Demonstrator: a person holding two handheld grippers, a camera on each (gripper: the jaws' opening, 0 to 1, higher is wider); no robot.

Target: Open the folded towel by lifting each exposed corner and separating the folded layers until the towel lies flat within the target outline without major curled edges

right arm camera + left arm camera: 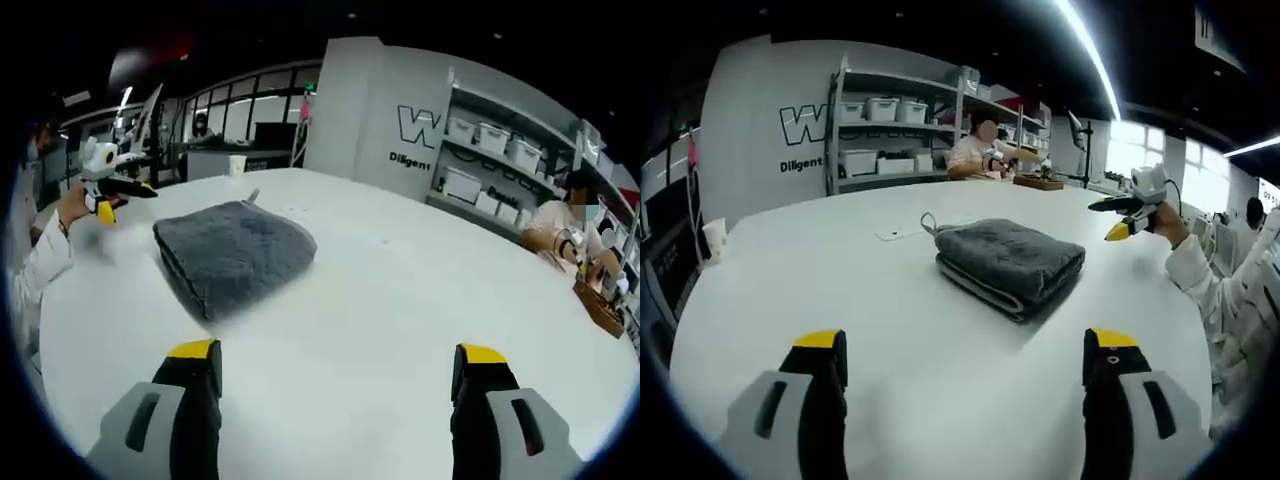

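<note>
left gripper (965,365): jaws wide apart, holding nothing, low over the white table (790,270) | right gripper (338,375): jaws wide apart, holding nothing, raised beside the towel | towel (1008,262): grey, folded in thick layers, loop at one corner, lying mid-table, well apart from both grippers | person seated at far edge (565,225)

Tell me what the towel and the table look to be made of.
Towel: grey, soft pile cloth, likely microfibre or terry; matte, fuzzy surface, thick rounded folds, a small hanging loop. Table: white, smooth and hard, probably laminate; faint sheen, no grain visible.
</note>
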